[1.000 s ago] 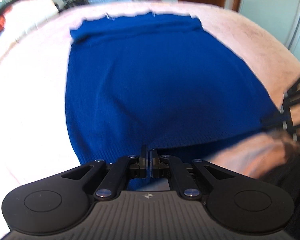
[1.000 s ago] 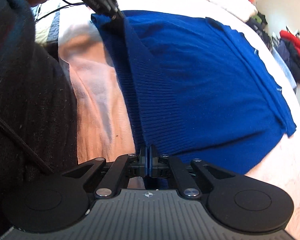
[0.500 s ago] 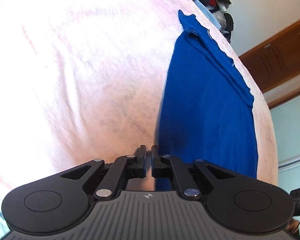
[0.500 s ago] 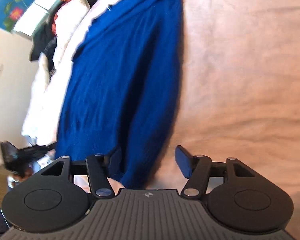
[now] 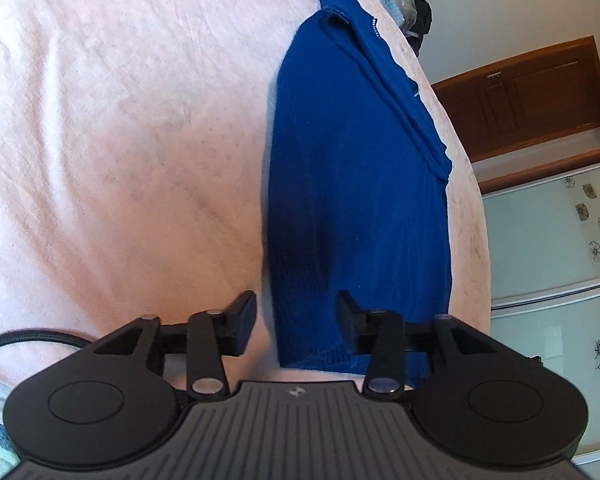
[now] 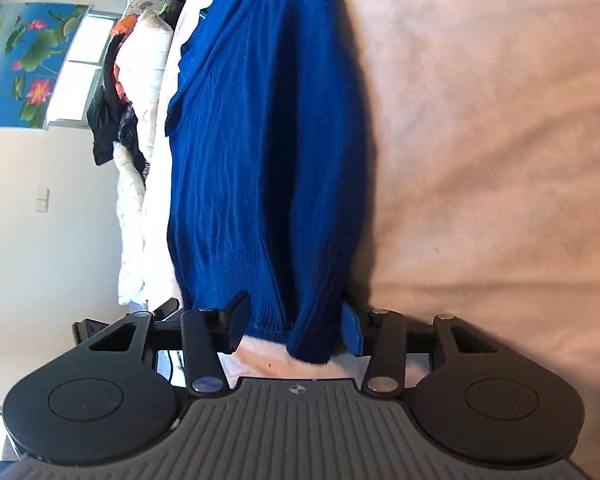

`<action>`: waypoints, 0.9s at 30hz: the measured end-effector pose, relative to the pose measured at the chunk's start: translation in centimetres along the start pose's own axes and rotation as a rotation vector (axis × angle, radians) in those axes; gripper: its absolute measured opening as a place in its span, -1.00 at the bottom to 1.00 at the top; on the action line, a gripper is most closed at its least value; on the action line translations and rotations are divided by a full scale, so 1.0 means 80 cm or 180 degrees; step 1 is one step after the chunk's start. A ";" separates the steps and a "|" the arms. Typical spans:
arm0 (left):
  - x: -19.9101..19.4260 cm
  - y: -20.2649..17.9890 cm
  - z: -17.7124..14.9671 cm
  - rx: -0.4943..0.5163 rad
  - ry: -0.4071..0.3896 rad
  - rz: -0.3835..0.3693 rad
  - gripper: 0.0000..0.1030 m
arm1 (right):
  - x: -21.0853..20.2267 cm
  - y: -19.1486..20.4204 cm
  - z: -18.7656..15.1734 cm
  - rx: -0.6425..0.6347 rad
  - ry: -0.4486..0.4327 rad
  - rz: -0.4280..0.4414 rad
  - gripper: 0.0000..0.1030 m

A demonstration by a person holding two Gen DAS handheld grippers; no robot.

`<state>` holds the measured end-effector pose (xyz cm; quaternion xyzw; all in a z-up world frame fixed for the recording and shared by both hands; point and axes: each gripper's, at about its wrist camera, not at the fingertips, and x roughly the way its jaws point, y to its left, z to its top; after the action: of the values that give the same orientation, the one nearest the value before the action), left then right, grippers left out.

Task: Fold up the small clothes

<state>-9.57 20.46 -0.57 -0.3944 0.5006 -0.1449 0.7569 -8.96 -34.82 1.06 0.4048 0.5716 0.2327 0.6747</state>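
We see a blue knit sweater (image 5: 356,184) lying folded lengthwise into a long narrow band on a pink fleecy blanket (image 5: 120,140) that covers the bed. The knit is fine and smooth over the body, with a ribbed hem at the near end; in the right wrist view the ribbing (image 6: 256,280) shows clearly, and the fold's edge bulges into a rounded roll. At the far end a doubled seam or neckline edge (image 5: 384,72) runs along the band.

Our left gripper (image 5: 296,322) has just been opening; its black fingers (image 5: 242,322) stand apart, one over the blanket and the other over the hem, with the sweater's near corner between them, and no pad presses on it. Our right gripper (image 6: 294,326) has just narrowed a little, yet its fingers (image 6: 236,320) still stand apart on either side of the rolled hem, whether the pads touch it we cannot tell for sure, though the cloth hangs loose and unpinched.

Beyond the bed we see a heap of mixed clothes (image 6: 116,92), a lotus-print hanging (image 6: 20,64) beside a bright window, and a brown wooden door (image 5: 532,92) with flowered glass panels (image 5: 560,240) below it.
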 end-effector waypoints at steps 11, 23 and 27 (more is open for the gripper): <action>0.059 -0.113 -0.006 0.1364 0.0021 0.1593 0.59 | 0.010 0.011 0.005 -0.0156 0.0037 0.0002 0.19; 0.019 -0.072 0.006 0.0827 -0.0275 0.2185 0.58 | 0.012 0.004 0.012 -0.0180 0.0067 0.0132 0.20; -0.001 -0.047 0.016 0.0265 -0.0193 0.1340 0.68 | 0.012 0.004 0.017 -0.0193 0.0134 0.0157 0.22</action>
<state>-7.82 18.62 2.51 -0.2537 0.5425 0.0078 0.8008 -7.40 -34.26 0.75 0.3932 0.5682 0.2750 0.6686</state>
